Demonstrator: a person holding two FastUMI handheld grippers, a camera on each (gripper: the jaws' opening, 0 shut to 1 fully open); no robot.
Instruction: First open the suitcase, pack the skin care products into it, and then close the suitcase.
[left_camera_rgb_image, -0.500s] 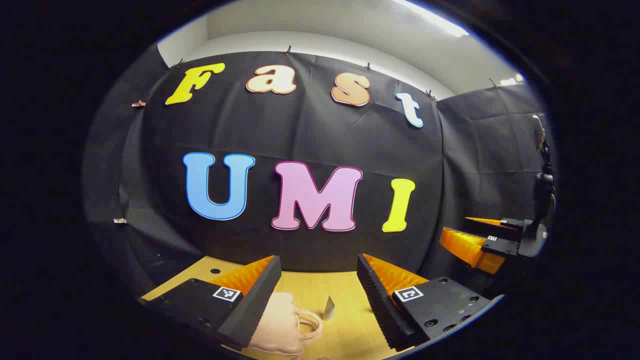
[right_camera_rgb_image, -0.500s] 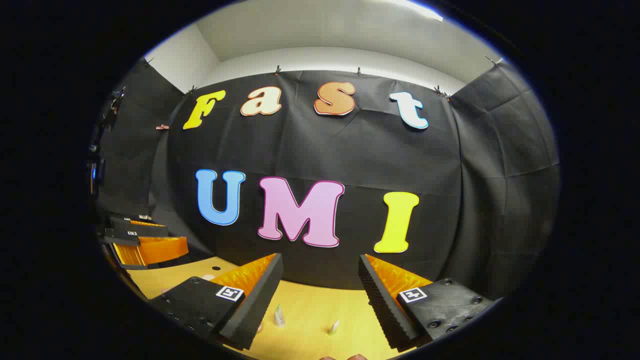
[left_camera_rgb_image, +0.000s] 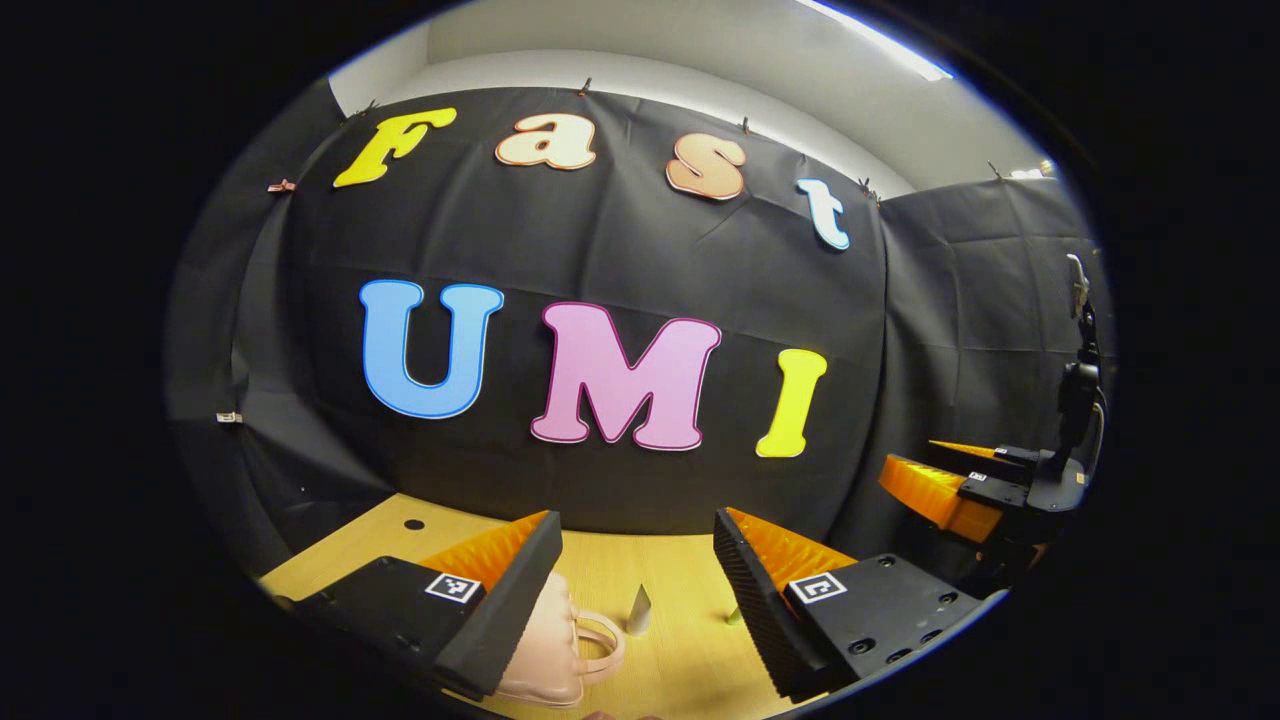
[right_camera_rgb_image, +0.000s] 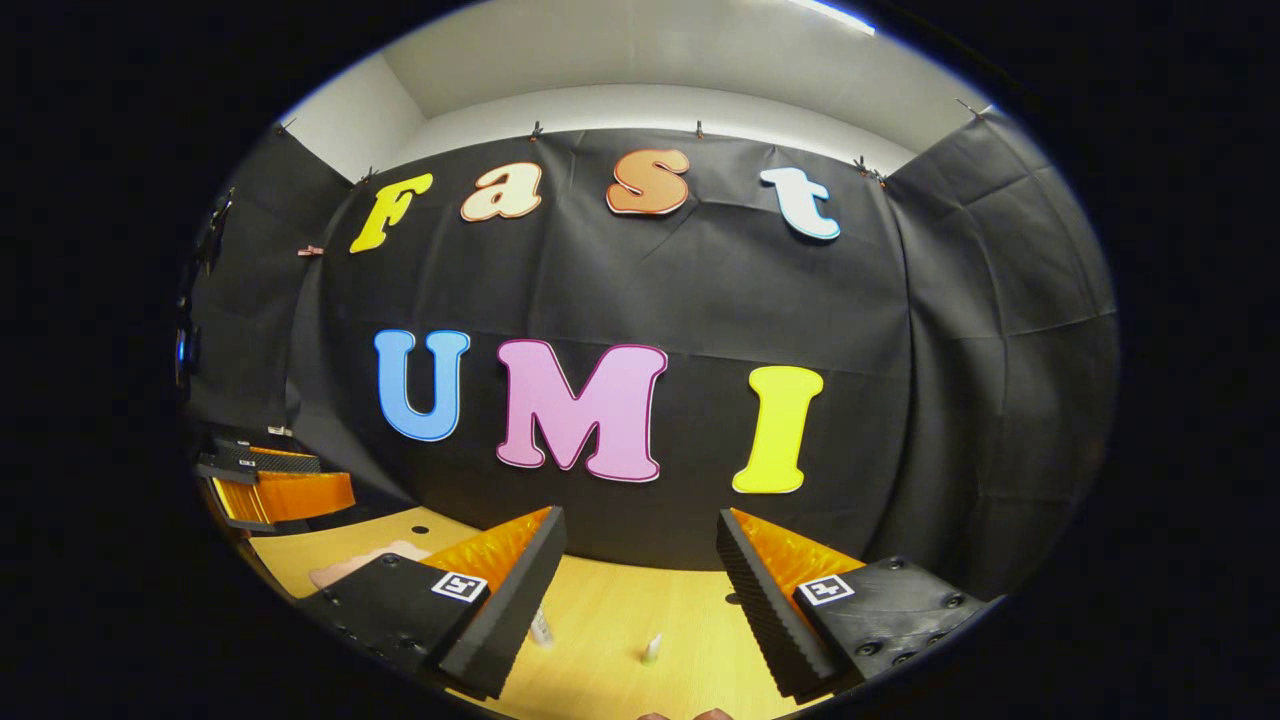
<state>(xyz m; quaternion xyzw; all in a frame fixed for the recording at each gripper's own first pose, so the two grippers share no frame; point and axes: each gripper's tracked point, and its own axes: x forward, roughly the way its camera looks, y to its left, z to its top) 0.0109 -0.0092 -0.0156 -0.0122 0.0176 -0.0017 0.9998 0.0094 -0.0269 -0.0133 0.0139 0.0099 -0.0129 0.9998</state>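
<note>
In the left gripper view, a small pink suitcase (left_camera_rgb_image: 555, 650) with a loop handle lies shut on the wooden table (left_camera_rgb_image: 680, 570), low and partly behind my left finger. A small grey tube (left_camera_rgb_image: 638, 610) stands just right of it. My left gripper (left_camera_rgb_image: 636, 520) hangs open above them, holding nothing. In the right gripper view, two small skin care tubes (right_camera_rgb_image: 541, 628) (right_camera_rgb_image: 652, 648) stand on the table between the fingers of my right gripper (right_camera_rgb_image: 640, 515), which is open and holds nothing. The pink suitcase (right_camera_rgb_image: 355, 562) peeks out at the left.
The black cloth wall rises close behind the table's far edge. My right gripper (left_camera_rgb_image: 945, 490) shows far right in the left gripper view, and my left gripper (right_camera_rgb_image: 275, 485) far left in the right gripper view. A small round hole (left_camera_rgb_image: 413, 524) marks the tabletop.
Both views have tipped a little downward, so more of the table, the suitcase and the tubes shows. Both grippers have stayed open.
</note>
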